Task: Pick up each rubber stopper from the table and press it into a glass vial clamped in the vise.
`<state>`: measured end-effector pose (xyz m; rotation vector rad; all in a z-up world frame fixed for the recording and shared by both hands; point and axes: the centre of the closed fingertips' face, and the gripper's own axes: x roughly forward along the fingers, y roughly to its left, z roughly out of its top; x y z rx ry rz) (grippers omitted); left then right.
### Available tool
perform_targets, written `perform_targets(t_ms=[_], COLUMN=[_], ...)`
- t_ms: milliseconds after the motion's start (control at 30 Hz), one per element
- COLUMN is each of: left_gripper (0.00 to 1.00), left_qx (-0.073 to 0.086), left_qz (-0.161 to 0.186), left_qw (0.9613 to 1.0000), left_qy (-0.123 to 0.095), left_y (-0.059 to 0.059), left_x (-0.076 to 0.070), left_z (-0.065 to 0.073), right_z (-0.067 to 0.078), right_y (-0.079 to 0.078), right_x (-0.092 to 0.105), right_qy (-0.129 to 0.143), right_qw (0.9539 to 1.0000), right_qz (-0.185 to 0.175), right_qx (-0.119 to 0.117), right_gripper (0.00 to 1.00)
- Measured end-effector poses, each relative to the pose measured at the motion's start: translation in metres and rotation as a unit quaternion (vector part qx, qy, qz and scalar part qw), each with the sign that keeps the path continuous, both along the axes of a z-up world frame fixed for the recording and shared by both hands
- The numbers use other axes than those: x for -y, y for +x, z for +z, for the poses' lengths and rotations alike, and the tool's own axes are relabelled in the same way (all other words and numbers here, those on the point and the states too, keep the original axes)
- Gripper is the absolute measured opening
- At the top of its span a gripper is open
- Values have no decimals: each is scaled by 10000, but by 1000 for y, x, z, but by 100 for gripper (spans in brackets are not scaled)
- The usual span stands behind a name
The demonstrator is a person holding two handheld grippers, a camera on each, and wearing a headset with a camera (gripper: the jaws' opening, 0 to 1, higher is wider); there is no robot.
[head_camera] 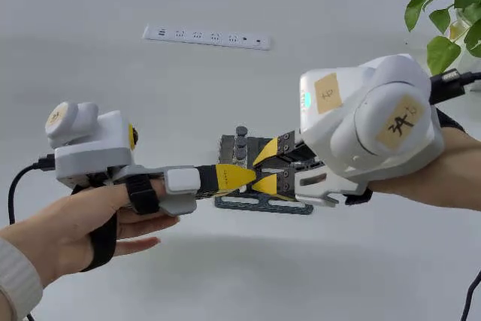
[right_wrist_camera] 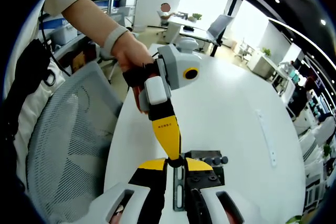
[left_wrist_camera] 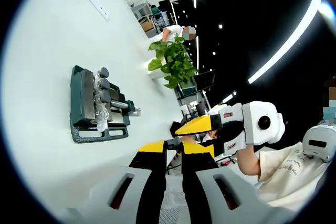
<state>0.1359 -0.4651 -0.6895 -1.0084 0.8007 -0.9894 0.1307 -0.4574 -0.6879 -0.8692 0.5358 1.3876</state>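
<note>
While the two grippers met tip to tip above the table, the head view had the left gripper with its jaws pressed into one yellow wedge. It pointed at the right gripper, whose jaws stood slightly spread just before the vise.

From the left gripper view, the vise lay well ahead. It clamped three glass vials in a row, each topped by a dark rubber stopper.

From the right gripper view, the left gripper's tip sat between the right gripper's own jaws, with something small and dark there. Whether that was a stopper, I could not tell.

This looked like a hand-over between grippers, late in the task. The next move would call for one firm pinch before the other let go.
</note>
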Motion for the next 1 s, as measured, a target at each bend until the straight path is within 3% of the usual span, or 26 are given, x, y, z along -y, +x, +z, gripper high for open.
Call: perform_targets(t_ms=[300, 433, 633, 767, 900, 1000], left_gripper=[6, 6, 8, 17, 21, 38], left_qx=[-43, -38, 149, 258, 497, 768], left_qz=[-5, 0, 14, 278, 418, 472], left_qw=[10000, 10000, 9999, 9992, 9970, 9923], left_qy=[8, -18, 82, 145, 417, 846], left_y=[-2, -3, -2, 9, 18, 19], left_x=[2, 2, 3, -10, -29, -38], left_z=[-1, -1, -2, -4, -10, -17], right_z=[-3, -2, -4, -6, -7, -8], right_y=[-2, -3, -3, -3, -3, -3], right_x=[0, 0, 1, 2, 5, 6], right_qy=[-88, -74, -168, -200, -225, -229], right_qw=[9999, 9999, 9998, 9997, 9997, 9996], right_qz=[97, 71, 119, 117, 82, 50], right_qx=[71, -14, -21, -59, -110, -149], right_gripper=[7, 7, 7, 7, 7, 7])
